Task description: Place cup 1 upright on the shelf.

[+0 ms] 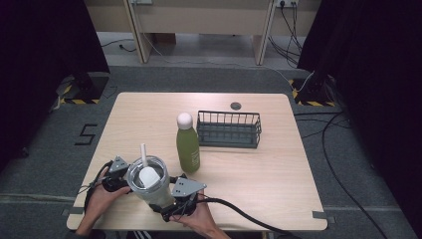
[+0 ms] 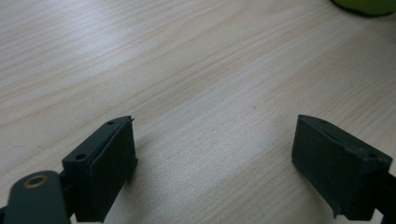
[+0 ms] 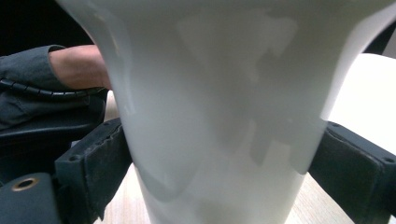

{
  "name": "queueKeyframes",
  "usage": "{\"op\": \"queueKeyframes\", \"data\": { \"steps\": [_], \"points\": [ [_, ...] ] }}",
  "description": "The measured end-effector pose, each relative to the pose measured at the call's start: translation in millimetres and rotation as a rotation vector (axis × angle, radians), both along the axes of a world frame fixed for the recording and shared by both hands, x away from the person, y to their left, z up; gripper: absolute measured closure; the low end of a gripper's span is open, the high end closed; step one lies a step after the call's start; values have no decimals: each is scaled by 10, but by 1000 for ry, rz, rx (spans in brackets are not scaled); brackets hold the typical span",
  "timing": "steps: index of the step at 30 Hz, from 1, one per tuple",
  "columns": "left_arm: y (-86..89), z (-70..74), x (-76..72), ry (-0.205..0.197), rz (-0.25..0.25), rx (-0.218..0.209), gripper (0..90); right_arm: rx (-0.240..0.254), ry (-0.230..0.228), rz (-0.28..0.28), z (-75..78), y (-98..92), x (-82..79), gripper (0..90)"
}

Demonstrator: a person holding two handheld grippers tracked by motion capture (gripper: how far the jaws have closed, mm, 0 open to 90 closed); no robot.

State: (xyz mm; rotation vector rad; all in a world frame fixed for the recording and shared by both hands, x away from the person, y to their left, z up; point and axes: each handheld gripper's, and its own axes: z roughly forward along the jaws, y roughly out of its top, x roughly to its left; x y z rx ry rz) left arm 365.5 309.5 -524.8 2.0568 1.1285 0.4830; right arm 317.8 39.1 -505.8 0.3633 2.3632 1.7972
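Note:
A clear tumbler (image 1: 149, 181) with a lid and a white straw (image 1: 144, 152) stands near the table's front left. In the right gripper view its pale lower wall (image 3: 219, 93) sits between the jaws of my right gripper (image 3: 224, 140), with the pads close beside it on either side. From above, the right gripper (image 1: 166, 206) is at the tumbler's front right. My left gripper (image 1: 119, 179) rests just left of the tumbler. In its own view the left gripper (image 2: 215, 140) is open over bare wood with nothing between the jaws.
A green bottle (image 1: 187, 144) with a white cap stands just behind the tumbler, and its base (image 2: 364, 4) shows in the left gripper view. A dark wire basket (image 1: 229, 129) sits further back. The wooden table (image 1: 259, 174) has free room on its right half.

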Motion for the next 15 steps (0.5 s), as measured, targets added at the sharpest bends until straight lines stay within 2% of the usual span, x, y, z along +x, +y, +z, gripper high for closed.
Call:
{"op": "queueKeyframes", "data": {
  "steps": [3,15],
  "points": [
    [0,0,0,0,0,0,129,3,8,1,-23,23,10,88],
    [0,0,0,0,0,0,129,23,-25,4,-73,89,28,89]
  ]
}}
